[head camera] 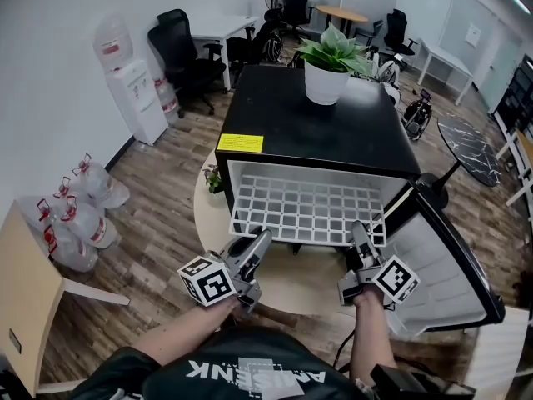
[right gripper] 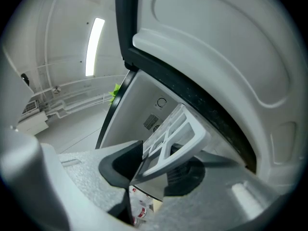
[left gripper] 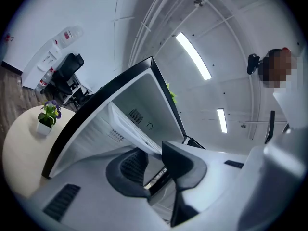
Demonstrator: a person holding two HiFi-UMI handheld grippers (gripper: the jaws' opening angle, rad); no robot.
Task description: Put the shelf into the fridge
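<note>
The black fridge (head camera: pixel 321 127) stands in front of me with its door (head camera: pixel 454 265) swung open to the right. The white grid shelf (head camera: pixel 306 208) lies level, its back half inside the white cavity and its front half sticking out. My left gripper (head camera: pixel 260 240) is shut on the front rim near the left corner, and my right gripper (head camera: pixel 358 230) on the rim near the right corner. In the left gripper view the shelf (left gripper: pixel 131 125) runs edge-on into the left gripper (left gripper: pixel 155 163). In the right gripper view the shelf's corner (right gripper: pixel 179 129) sits across the right gripper (right gripper: pixel 156 170).
A potted plant (head camera: pixel 327 67) stands on the fridge top. The fridge rests on a round beige table (head camera: pixel 208 219) with a small flower pot (head camera: pixel 214 180). Water bottles (head camera: pixel 79 211) and a water dispenser (head camera: pixel 137 94) stand at the left wall. A wooden board (head camera: pixel 29 294) lies near left.
</note>
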